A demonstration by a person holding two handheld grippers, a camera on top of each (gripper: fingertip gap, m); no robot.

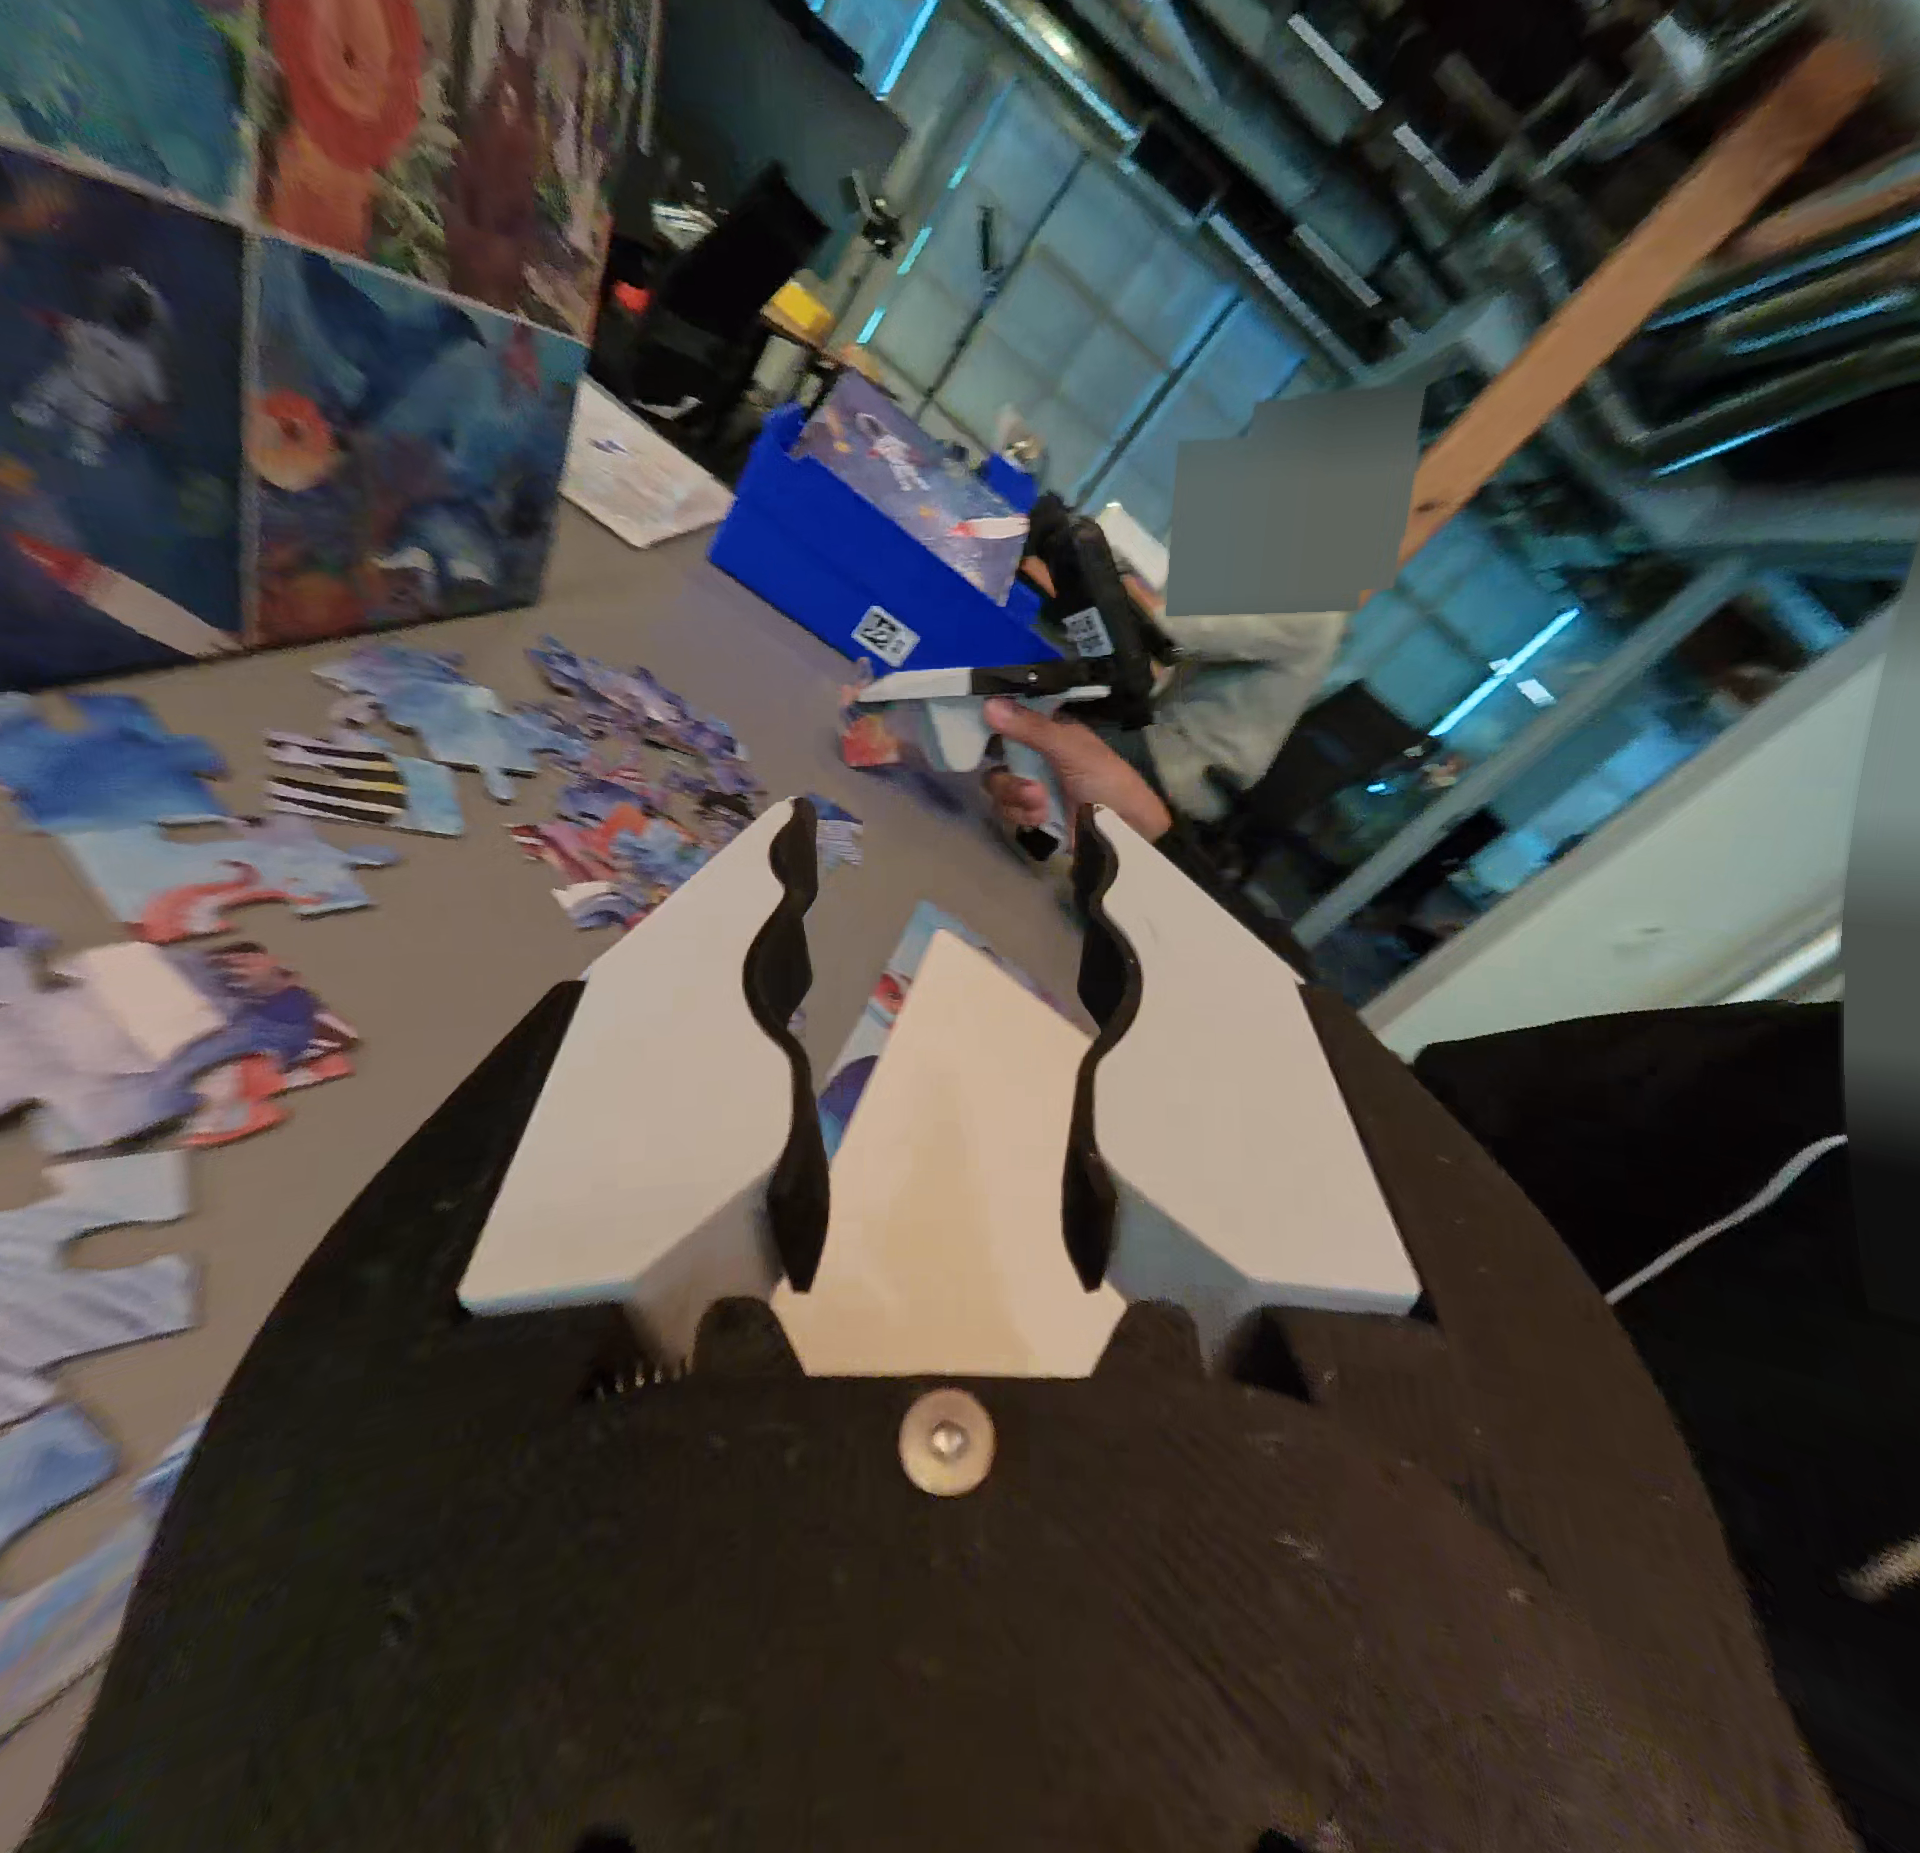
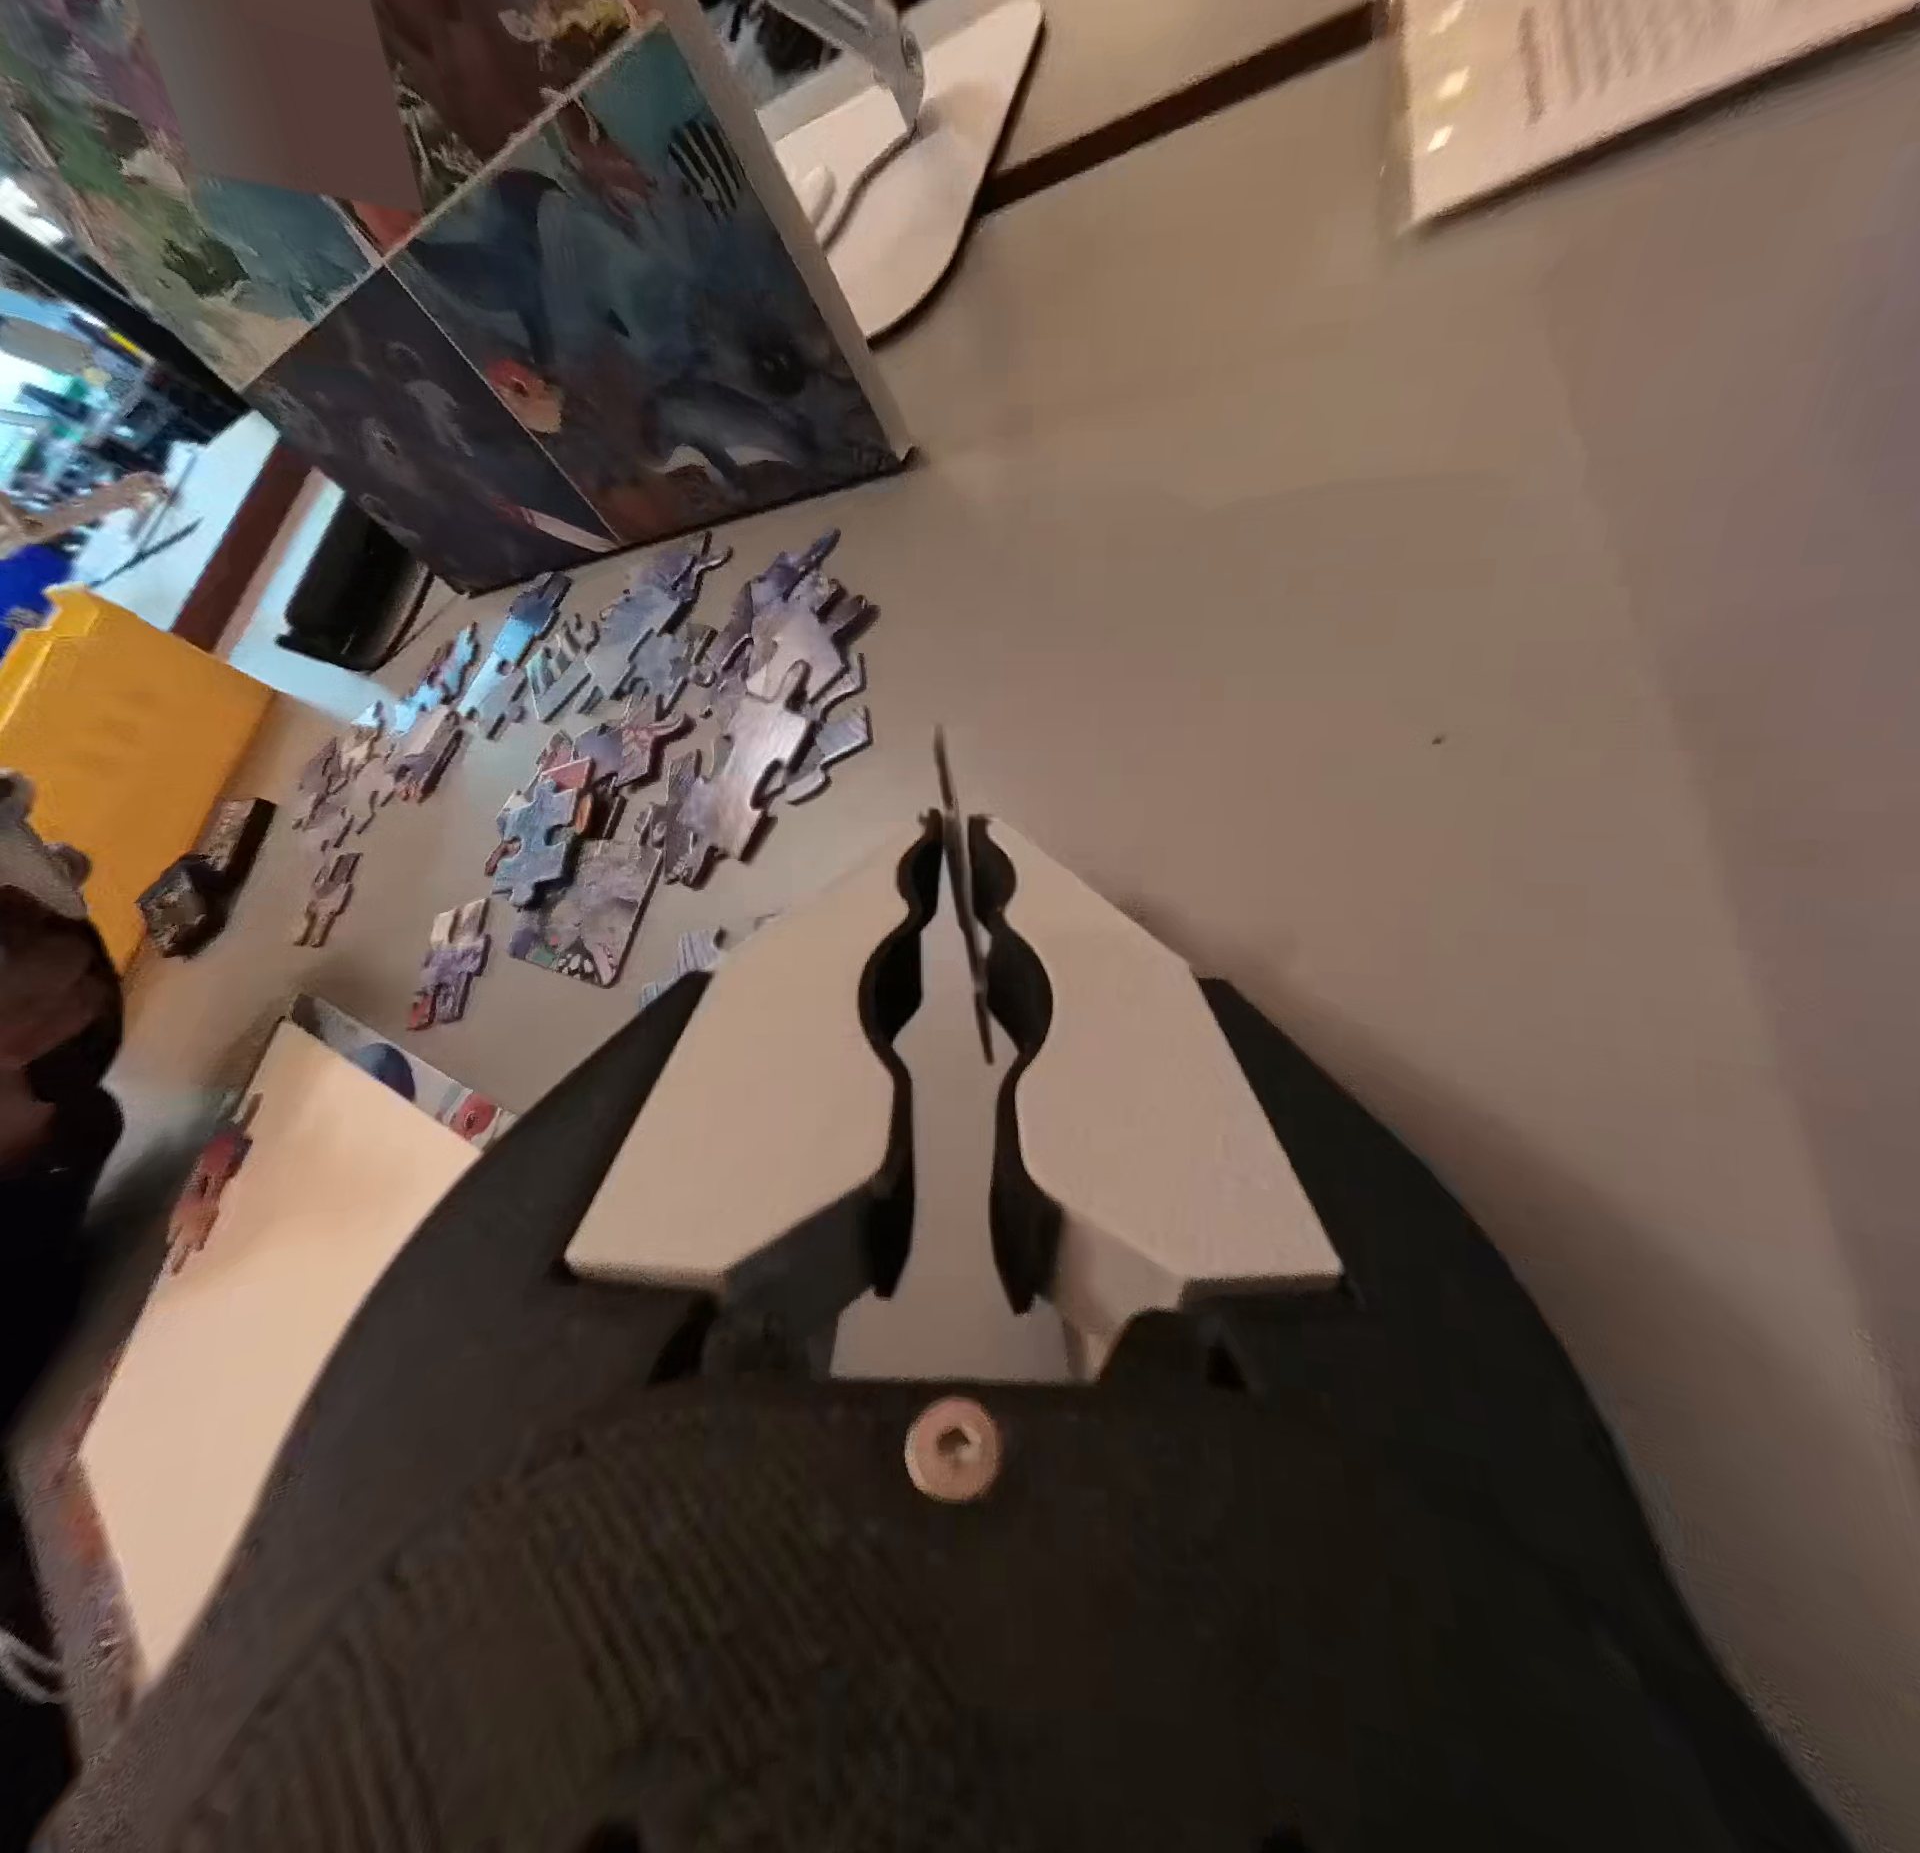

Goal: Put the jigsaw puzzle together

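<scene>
Several loose blue and red jigsaw pieces (image 1: 623,754) lie scattered on the grey table (image 1: 644,608), with more pieces to the left (image 1: 135,775). My left gripper (image 1: 940,827) is open and empty, above a white board (image 1: 956,1128) that lies on a printed picture. My right gripper (image 2: 954,837) is shut on a jigsaw piece (image 2: 961,910), seen edge-on, held above bare table (image 2: 1351,660) to the right of the pile of pieces (image 2: 675,743). The left wrist view shows the right gripper (image 1: 883,691) in a hand, with a reddish piece (image 1: 868,743) at its tip.
A big picture-covered cube (image 1: 260,349) stands at the back (image 2: 582,380). A blue bin (image 1: 831,567) holds a puzzle box. A yellow bin (image 2: 104,733) sits at the left. Paper sheets (image 2: 1610,58) lie on the table. The white board (image 2: 260,1284) lies near me. A person sits beyond. My hands' fingertips stand some 35 cm from each other.
</scene>
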